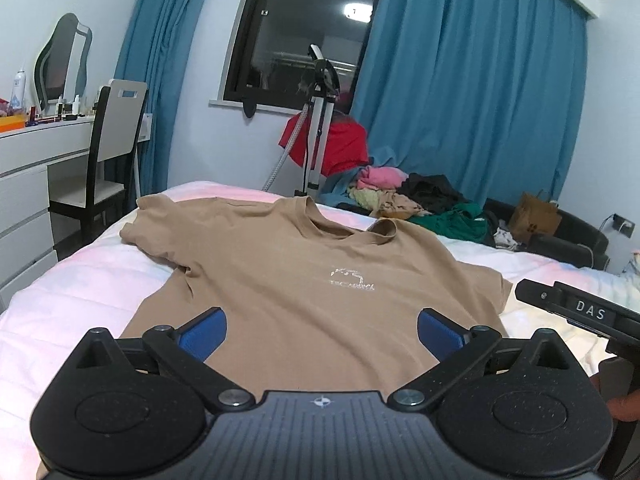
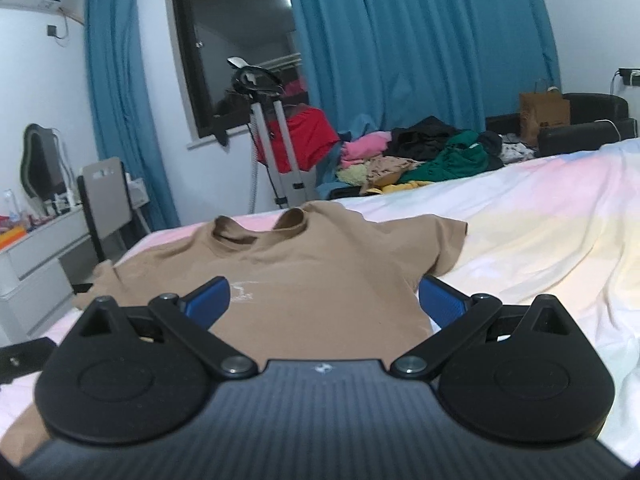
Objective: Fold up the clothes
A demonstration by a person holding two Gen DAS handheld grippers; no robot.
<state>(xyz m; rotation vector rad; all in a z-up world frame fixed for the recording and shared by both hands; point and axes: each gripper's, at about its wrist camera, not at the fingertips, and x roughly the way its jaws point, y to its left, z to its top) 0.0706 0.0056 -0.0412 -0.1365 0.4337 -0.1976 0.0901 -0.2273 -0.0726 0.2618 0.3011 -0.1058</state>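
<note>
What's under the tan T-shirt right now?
The tan T-shirt lies front up, spread on the bed's pale pink-and-white cover, which shows all around it. Whatever is directly beneath the cloth is covered, so anything hidden under it cannot be seen.

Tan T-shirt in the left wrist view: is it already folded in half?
No, the tan T-shirt lies spread flat on the bed, printed side up, both sleeves out.

T-shirt (image 1: 304,280) flat on bed (image 1: 72,288), clothes pile (image 1: 420,200) behind, desk (image 1: 36,152) left
</note>
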